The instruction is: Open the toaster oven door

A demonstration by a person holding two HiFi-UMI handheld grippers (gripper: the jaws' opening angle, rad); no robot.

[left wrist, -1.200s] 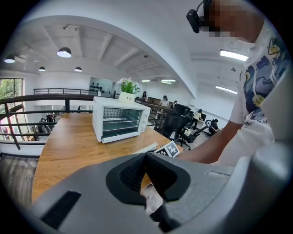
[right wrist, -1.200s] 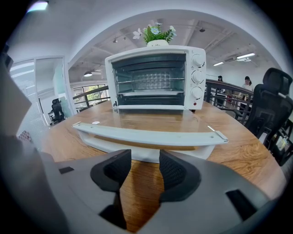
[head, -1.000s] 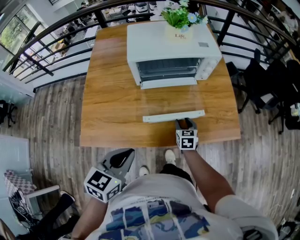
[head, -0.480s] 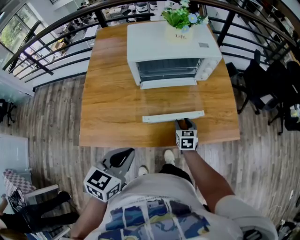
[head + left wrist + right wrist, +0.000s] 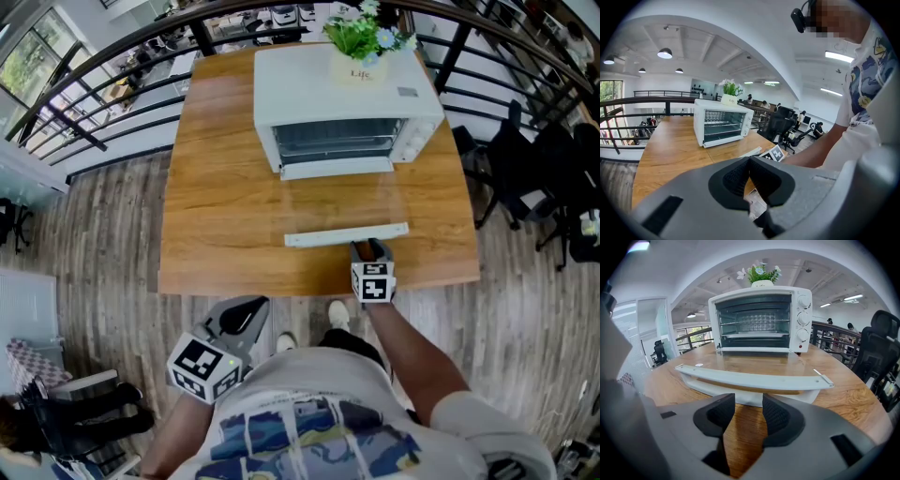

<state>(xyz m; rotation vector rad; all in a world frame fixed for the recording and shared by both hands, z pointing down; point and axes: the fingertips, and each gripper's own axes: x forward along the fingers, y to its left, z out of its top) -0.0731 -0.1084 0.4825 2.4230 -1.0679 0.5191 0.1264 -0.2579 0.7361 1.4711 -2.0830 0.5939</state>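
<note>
Wooden table [image 5: 216, 225] by the railing [image 5: 451, 52], toaster oven door [image 5: 345, 232] down flat, right gripper [image 5: 749, 414] jaws apart and empty, left gripper [image 5: 749, 178] pinched together.

The white toaster oven [image 5: 309, 94] has its glass door [image 5: 343, 204] down flat, fully open.

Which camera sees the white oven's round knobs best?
The right gripper view: the three round white knobs face it up close. The head view barely catches them from above; the left gripper view shows them tiny.

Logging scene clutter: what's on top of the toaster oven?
A potted plant stands toward the back of the toaster oven top, plus a small grey label. The surface behind the plant is hidden.
</note>
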